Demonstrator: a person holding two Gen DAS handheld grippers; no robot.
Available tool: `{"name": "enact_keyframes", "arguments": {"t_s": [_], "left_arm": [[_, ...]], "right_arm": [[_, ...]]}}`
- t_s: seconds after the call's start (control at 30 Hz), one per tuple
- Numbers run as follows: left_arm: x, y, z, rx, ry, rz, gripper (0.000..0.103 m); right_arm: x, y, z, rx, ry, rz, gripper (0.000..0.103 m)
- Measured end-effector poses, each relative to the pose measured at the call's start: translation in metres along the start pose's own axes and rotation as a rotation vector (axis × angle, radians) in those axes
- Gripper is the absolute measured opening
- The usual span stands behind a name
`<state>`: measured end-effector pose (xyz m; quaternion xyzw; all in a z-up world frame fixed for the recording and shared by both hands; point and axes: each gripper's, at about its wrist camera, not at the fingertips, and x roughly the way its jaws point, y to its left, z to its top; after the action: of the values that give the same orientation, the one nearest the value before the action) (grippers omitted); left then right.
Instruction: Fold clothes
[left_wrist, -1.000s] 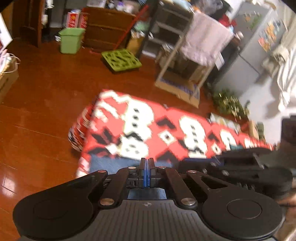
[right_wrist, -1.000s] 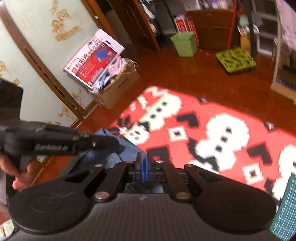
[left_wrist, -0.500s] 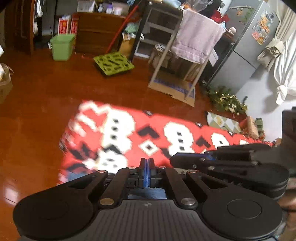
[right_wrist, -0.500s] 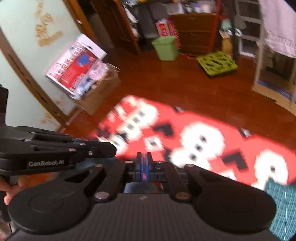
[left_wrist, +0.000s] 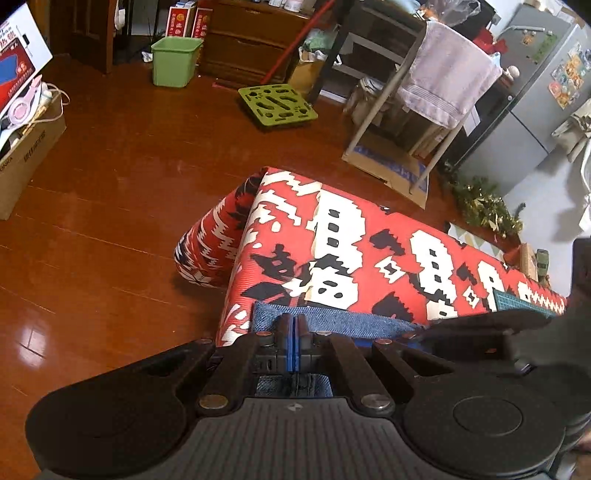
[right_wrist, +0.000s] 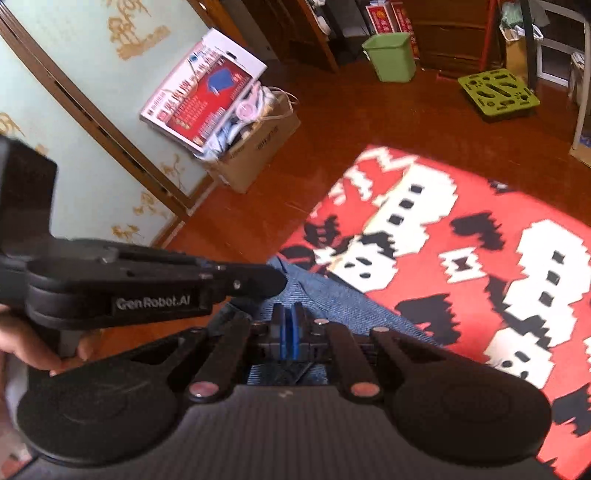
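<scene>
Over the near edge of the red patterned mat (left_wrist: 369, 254) hangs a piece of blue denim (left_wrist: 332, 321), its hem stretched in a band across the mat's edge. Both grippers hold it: the left gripper (left_wrist: 294, 343) has its blue pads pressed together on the cloth, and the right gripper (right_wrist: 287, 332) is likewise clamped on the denim just beside it. In the right wrist view the left gripper's black body sits left of the mat, with a hand (right_wrist: 22, 347) on its handle. Beyond the mat's far end lie a wood floor (left_wrist: 110, 184), a green perforated tray (left_wrist: 277, 105), a green bin (left_wrist: 175, 61) and a rack with a towel (left_wrist: 447, 74). Left of the mat stands a cardboard box (right_wrist: 255, 147).
</scene>
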<state>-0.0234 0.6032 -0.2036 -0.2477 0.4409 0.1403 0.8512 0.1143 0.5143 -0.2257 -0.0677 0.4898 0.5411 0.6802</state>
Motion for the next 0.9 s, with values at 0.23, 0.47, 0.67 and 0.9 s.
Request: {"name": "enact_keyframes", "arguments": {"t_s": [0.23,0.47,0.67,0.9], "left_arm": [[0.009,0.004,0.002,-0.052,-0.051,0.016,0.001],[-0.039,0.012,0.000,-0.091,-0.102,-0.060,0.001],[-0.064,0.021,-0.039,-0.086,-0.020,-0.048,0.001],[-0.090,0.024,-0.101,-0.076,-0.008,-0.132,0.001]], "right_arm": [[0.004,0.003,0.007,0.023,-0.038,-0.107,0.000],[-0.033,0.019,0.009,-0.007,-0.054,-0.058,0.005],[-0.037,0.034,-0.014,-0.011,0.010,-0.033,0.005],[-0.062,0.060,-0.057,-0.046,-0.015,0.031,0.006]]}}
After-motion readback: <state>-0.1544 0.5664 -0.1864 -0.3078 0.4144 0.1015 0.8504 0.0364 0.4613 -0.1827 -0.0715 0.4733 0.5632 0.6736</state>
